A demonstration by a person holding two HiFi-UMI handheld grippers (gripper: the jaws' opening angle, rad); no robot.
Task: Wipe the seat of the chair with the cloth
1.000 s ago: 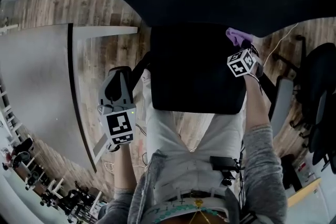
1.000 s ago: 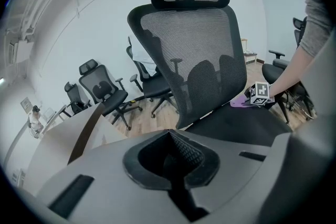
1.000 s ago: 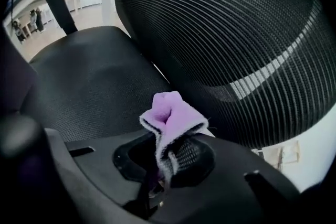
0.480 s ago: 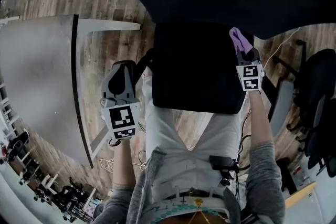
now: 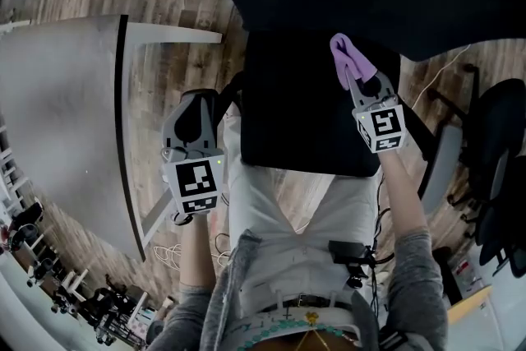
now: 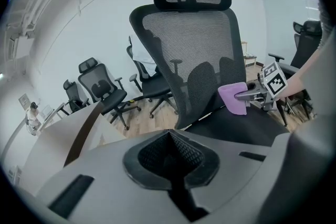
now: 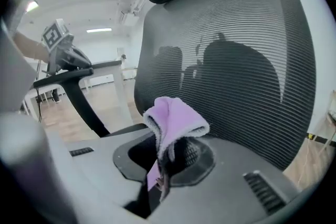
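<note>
Right tongs (image 5: pixel 353 80), forearm stretched forward over the right side of the chair seat (image 5: pixel 300 119), clamped on the purple cloth (image 5: pixel 344 55). Left tongs (image 5: pixel 195 99), jaws together and empty, held left of the seat.

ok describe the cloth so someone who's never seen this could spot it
Find the big black chair seat in the middle of the head view. Over its far right part, the right gripper pinches a small folded cloth. It is the only lilac thing there.
</note>
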